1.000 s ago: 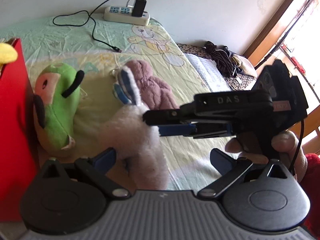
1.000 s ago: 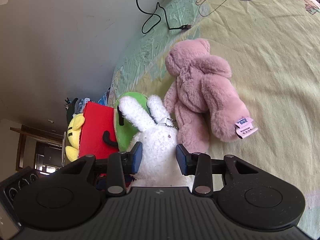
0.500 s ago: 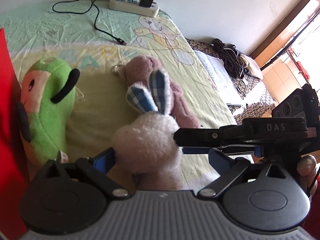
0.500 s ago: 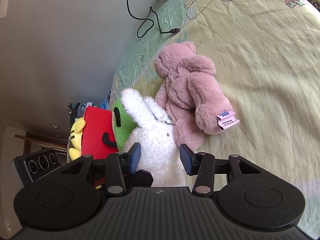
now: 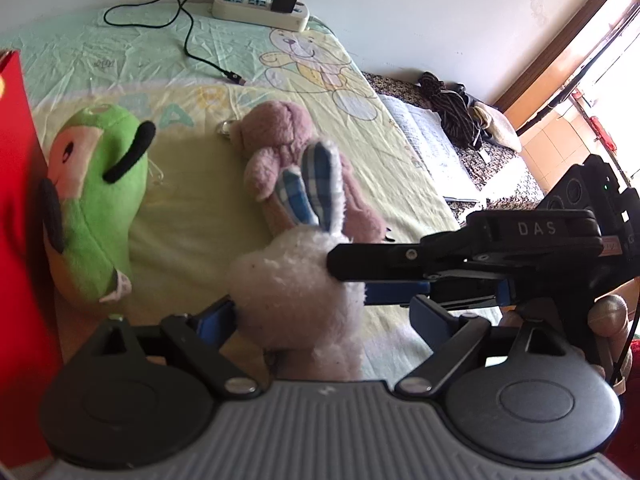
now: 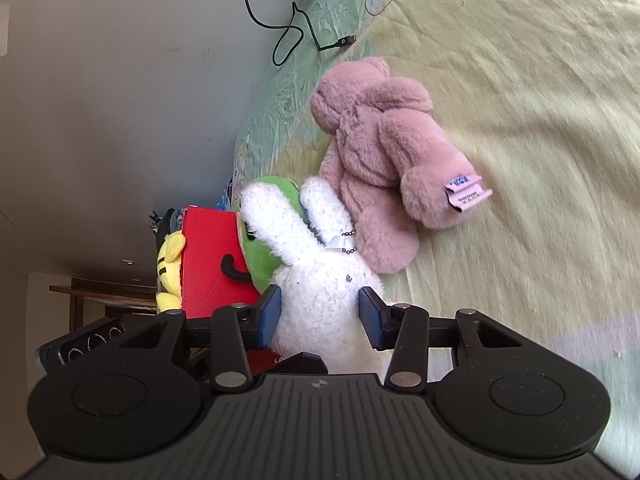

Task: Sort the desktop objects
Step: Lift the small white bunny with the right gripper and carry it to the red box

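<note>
A white plush bunny [image 5: 296,292] with blue-checked ears is pinched at its body by my right gripper [image 6: 320,316], which is shut on it. In the left wrist view the right gripper [image 5: 348,280] reaches in from the right. My left gripper [image 5: 320,316] is open, with the bunny [image 6: 320,280] in the wide gap between its fingers, close to the left pad. A pink plush bear [image 5: 280,140] lies on the bedsheet just beyond; the bear [image 6: 380,152] is face down. A green plush [image 5: 96,208] leans against a red box [image 5: 16,200].
A yellow striped plush [image 6: 168,264] sits behind the red box [image 6: 208,256]. A white power strip [image 5: 260,8] with a black charger and loose cable [image 5: 200,56] lies at the far edge by the wall. The sheet [image 6: 540,100] drops off at the right towards a cluttered floor.
The right gripper has carried the bunny right and closer, into the gap between the left gripper's fingers. The left view has swung right, away from the red box. Neither grip changed.
</note>
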`<state>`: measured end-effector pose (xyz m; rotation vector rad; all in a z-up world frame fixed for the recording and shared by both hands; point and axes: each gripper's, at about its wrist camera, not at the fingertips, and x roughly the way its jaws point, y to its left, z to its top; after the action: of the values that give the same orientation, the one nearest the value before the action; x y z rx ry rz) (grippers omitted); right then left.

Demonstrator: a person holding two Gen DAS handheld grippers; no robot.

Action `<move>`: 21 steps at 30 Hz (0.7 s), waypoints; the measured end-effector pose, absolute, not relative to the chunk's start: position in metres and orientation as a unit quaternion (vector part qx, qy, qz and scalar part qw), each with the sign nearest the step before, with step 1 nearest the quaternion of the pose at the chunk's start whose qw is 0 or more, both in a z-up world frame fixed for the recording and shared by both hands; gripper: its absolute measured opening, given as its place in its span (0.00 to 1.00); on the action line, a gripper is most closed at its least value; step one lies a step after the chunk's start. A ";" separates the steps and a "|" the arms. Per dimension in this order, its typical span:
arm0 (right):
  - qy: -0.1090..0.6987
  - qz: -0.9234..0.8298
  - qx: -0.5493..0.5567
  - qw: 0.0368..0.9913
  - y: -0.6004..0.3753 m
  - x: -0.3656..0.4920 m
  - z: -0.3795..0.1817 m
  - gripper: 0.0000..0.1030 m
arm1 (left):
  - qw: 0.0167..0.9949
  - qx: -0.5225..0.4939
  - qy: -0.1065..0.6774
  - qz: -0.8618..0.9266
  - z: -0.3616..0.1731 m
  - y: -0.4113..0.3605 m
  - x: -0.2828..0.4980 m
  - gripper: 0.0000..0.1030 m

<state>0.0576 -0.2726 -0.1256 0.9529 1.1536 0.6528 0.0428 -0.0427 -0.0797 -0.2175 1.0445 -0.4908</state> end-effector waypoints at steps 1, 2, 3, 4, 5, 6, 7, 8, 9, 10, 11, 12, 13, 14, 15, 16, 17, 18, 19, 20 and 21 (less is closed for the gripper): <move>0.511 0.295 0.419 0.690 -0.272 0.051 -0.121 0.45 | 0.833 -0.101 0.491 -0.235 -0.077 -0.043 0.038 0.88; 0.508 0.298 0.415 0.693 -0.272 0.045 -0.118 0.45 | 0.835 -0.095 0.487 -0.238 -0.074 -0.044 0.032 0.88; 0.504 0.301 0.413 0.696 -0.272 0.039 -0.114 0.45 | 0.838 -0.089 0.482 -0.241 -0.069 -0.044 0.026 0.88; 0.500 0.303 0.412 0.699 -0.270 0.032 -0.110 0.45 | 0.840 -0.084 0.477 -0.243 -0.065 -0.044 0.020 0.88; 0.494 0.305 0.410 0.703 -0.269 0.027 -0.105 0.45 | 0.843 -0.080 0.472 -0.246 -0.061 -0.043 0.016 0.88; 0.487 0.307 0.409 0.708 -0.268 0.022 -0.100 0.45 | 0.845 -0.079 0.465 -0.250 -0.056 -0.041 0.010 0.88; 0.478 0.310 0.408 0.714 -0.266 0.017 -0.094 0.45 | 0.848 -0.078 0.458 -0.255 -0.050 -0.037 0.006 0.88; 0.468 0.312 0.408 0.719 -0.264 0.012 -0.088 0.45 | 0.851 -0.078 0.450 -0.259 -0.044 -0.034 0.003 0.88; 0.459 0.314 0.408 0.724 -0.261 0.008 -0.082 0.45 | 0.854 -0.077 0.441 -0.264 -0.037 -0.030 -0.001 0.88; 0.446 0.317 0.406 0.731 -0.257 0.003 -0.074 0.45 | 0.859 -0.075 0.431 -0.268 -0.030 -0.025 -0.005 0.88; 0.434 0.322 0.404 0.738 -0.253 -0.001 -0.066 0.45 | 0.864 -0.072 0.418 -0.271 -0.022 -0.020 -0.009 0.88; 0.421 0.326 0.401 0.745 -0.248 -0.004 -0.058 0.45 | 0.870 -0.067 0.404 -0.274 -0.013 -0.014 -0.012 0.88; 0.407 0.333 0.397 0.752 -0.242 -0.008 -0.048 0.45 | 0.876 -0.064 0.390 -0.275 -0.004 -0.008 -0.016 0.88; 0.391 0.341 0.394 0.759 -0.235 -0.012 -0.039 0.45 | 0.882 -0.059 0.376 -0.278 0.006 -0.001 -0.019 0.88; 0.375 0.348 0.390 0.766 -0.228 -0.014 -0.030 0.46 | 0.889 -0.052 0.359 -0.279 0.016 0.006 -0.024 0.88; 0.358 0.357 0.385 0.772 -0.219 -0.017 -0.021 0.46 | 0.896 -0.046 0.343 -0.278 0.025 0.014 -0.028 0.88; 0.344 0.365 0.381 0.777 -0.210 -0.018 -0.013 0.47 | 0.903 -0.038 0.327 -0.276 0.034 0.022 -0.033 0.88; 0.332 0.372 0.378 0.780 -0.201 -0.019 -0.007 0.47 | 0.909 -0.031 0.313 -0.272 0.042 0.031 -0.037 0.89; 0.319 0.381 0.376 0.782 -0.193 -0.019 -0.001 0.47 | 0.915 -0.025 0.300 -0.267 0.050 0.039 -0.040 0.89; 0.308 0.389 0.375 0.783 -0.183 -0.018 0.005 0.47 | 0.921 -0.020 0.287 -0.263 0.056 0.049 -0.043 0.89; 0.298 0.396 0.374 0.783 -0.173 -0.016 0.009 0.47 | 0.926 -0.018 0.276 -0.259 0.062 0.060 -0.046 0.90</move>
<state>-0.0165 -0.1731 0.0094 0.8079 0.6439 0.8555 -0.0463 0.0600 0.0617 -0.0368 0.5651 -0.5303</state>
